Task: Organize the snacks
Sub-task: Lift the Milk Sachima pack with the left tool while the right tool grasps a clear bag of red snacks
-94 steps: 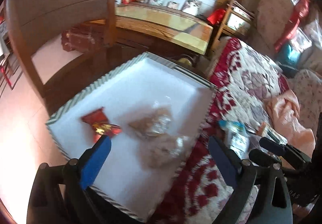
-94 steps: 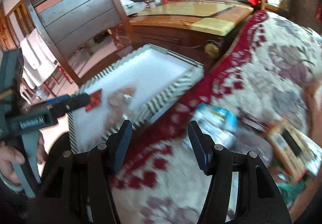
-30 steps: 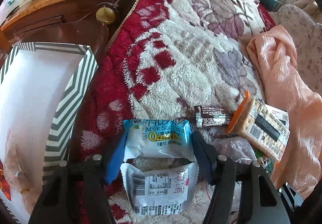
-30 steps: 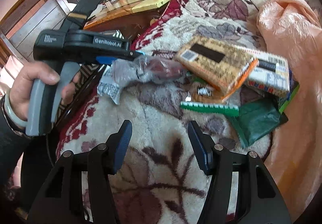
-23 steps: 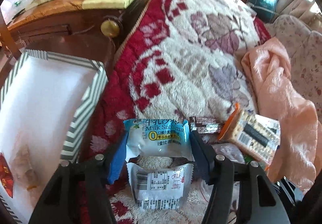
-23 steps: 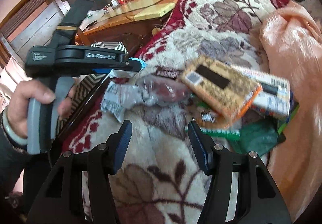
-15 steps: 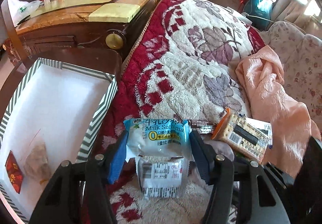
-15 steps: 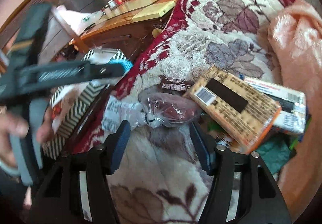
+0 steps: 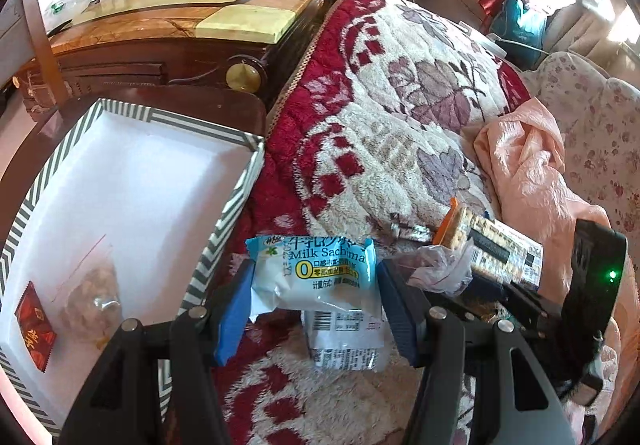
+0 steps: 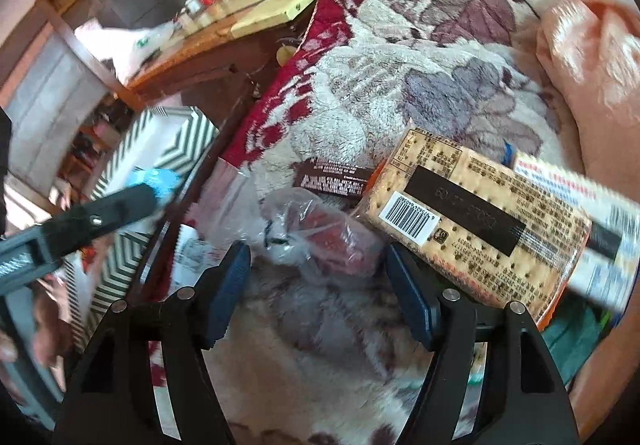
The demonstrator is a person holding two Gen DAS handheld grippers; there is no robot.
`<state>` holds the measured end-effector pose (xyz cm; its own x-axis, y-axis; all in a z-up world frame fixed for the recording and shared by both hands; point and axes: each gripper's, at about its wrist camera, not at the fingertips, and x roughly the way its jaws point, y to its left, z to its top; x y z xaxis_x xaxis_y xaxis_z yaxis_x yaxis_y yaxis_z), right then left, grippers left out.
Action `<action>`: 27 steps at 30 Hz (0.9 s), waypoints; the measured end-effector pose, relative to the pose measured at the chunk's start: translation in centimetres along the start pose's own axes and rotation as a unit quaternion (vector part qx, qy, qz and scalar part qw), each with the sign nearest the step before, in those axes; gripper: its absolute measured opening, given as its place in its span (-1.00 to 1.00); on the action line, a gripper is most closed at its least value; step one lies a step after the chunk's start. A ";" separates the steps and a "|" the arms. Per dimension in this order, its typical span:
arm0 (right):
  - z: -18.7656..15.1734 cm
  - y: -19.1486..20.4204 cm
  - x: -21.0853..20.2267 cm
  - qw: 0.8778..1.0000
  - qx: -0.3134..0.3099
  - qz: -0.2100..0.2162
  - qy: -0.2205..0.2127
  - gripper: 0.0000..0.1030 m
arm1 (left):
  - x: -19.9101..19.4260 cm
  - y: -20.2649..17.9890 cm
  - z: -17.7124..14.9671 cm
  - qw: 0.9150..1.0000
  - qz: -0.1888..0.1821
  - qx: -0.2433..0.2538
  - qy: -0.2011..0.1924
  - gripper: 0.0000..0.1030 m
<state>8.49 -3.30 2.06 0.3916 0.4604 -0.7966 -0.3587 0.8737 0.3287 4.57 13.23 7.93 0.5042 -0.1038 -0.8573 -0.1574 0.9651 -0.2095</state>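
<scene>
The left tongs (image 9: pixel 314 287) grip a blue Milk Sachima packet (image 9: pixel 316 271) between their blue pads, holding it above the red-and-cream blanket (image 9: pixel 384 133), just beside the striped box (image 9: pixel 236 201). A white packet (image 9: pixel 344 341) lies on the blanket beneath it. Inside the box sit a red sachet (image 9: pixel 35 325) and a clear bag of nuts (image 9: pixel 90 297). The right tongs (image 10: pixel 318 285) stand open around a clear bag (image 10: pixel 320 233) with something dark red inside, without pinching it. A cracker pack (image 10: pixel 476 217) lies just right of it.
</scene>
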 end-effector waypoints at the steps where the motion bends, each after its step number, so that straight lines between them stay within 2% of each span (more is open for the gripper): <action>1: 0.2 0.0 0.1 1.000 -0.013 -0.002 -0.002 0.37 | -0.1 0.2 0.0 1.000 0.001 -0.002 -0.001 0.23; 5: 0.9 0.4 0.5 0.998 -0.063 0.007 -0.005 0.34 | -0.1 0.6 -0.1 1.000 0.001 -0.006 -0.001 0.23; 6: 0.9 0.5 0.7 0.997 -0.074 0.013 -0.004 0.10 | -0.1 0.7 -0.1 1.000 0.001 -0.007 -0.001 0.23; 8: 0.8 0.6 1.1 0.996 -0.088 0.005 0.006 -0.14 | 0.0 0.7 -0.3 1.000 0.002 -0.009 0.000 0.23; 14: 0.0 0.5 -0.5 0.996 -0.081 0.022 -0.002 -0.34 | -0.4 0.5 -0.9 1.000 0.000 -0.013 -0.001 0.23; 27: -1.5 2.5 -4.7 0.996 -0.074 0.046 -0.037 -0.35 | -2.7 -0.4 -3.0 0.999 0.025 0.005 -0.027 0.23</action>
<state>4.49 -3.51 5.82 0.4103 0.5529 -0.7252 -0.5143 0.7970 0.3168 0.67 12.44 8.91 0.5412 -0.0417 -0.8399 -0.1756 0.9712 -0.1614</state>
